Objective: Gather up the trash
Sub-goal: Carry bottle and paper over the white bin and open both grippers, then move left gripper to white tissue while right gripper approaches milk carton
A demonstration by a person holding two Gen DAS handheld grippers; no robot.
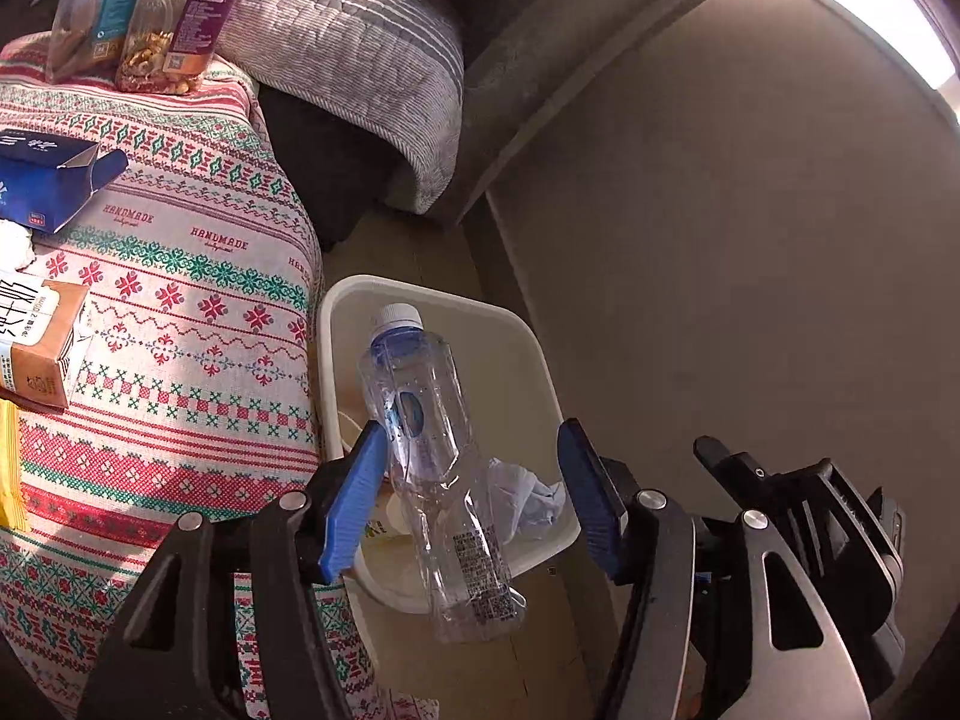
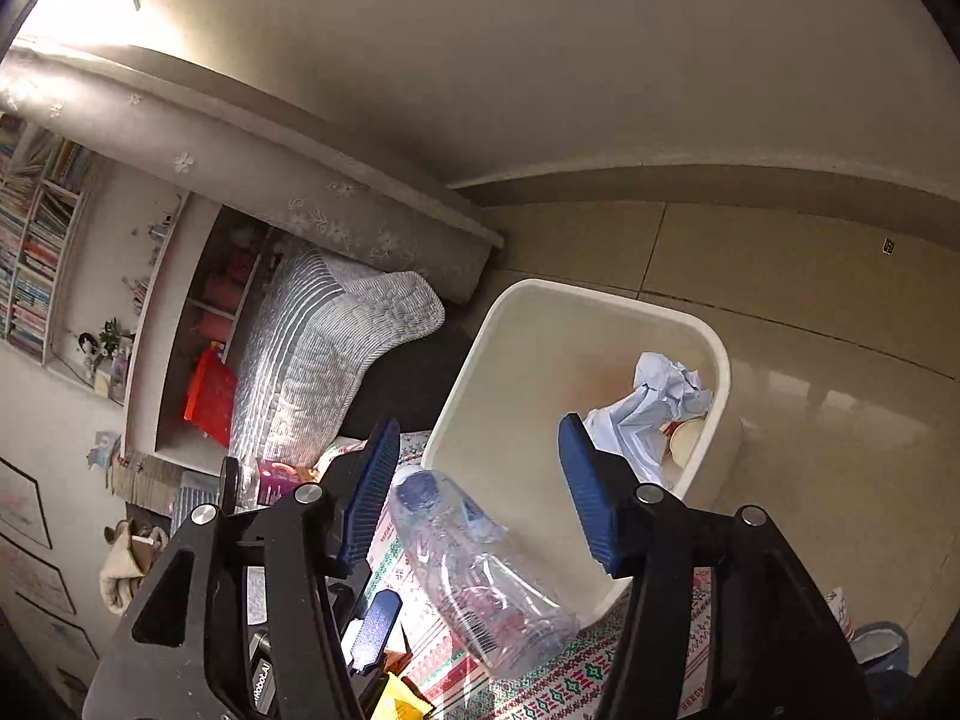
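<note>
Between the spread blue pads of the left claw (image 1: 471, 498) a clear plastic bottle (image 1: 435, 474) hangs in the air over the bin (image 1: 528, 348), cap end tipped away; neither pad presses on it, though whether the left pad grazes its side cannot be told. The right claw (image 2: 480, 495) is spread too, and from its wrist view the same bottle (image 2: 480, 570) lies in the gap with both pads apart from it. By the look of it the bottle is loose and about to drop in.

The cream-coloured bin sits on the floor just beside the worktop (image 1: 198, 276) and already holds crumpled pale paper (image 2: 651, 396) and what looks like a paper cup (image 2: 687, 441), so part of the collecting is done. More seems left: on the worktop's patterned red, green and white cloth lie an opened blue box (image 1: 57, 183), a brown carton (image 1: 42, 348), a white crumpled wad (image 1: 15, 243), a yellow packet (image 1: 9, 468) at the edge, and two snack bags (image 1: 144, 18) at the far end. Whether those bags count as trash is unclear.

Beyond the worktop a grey striped quilt (image 1: 354, 54) hangs over a bed or sofa edge. The floor (image 2: 810, 300) is glossy beige tile beside a plain wall, with bright window light, and the right wrist view shows crowded bookshelves (image 2: 36, 228) on the far side.
</note>
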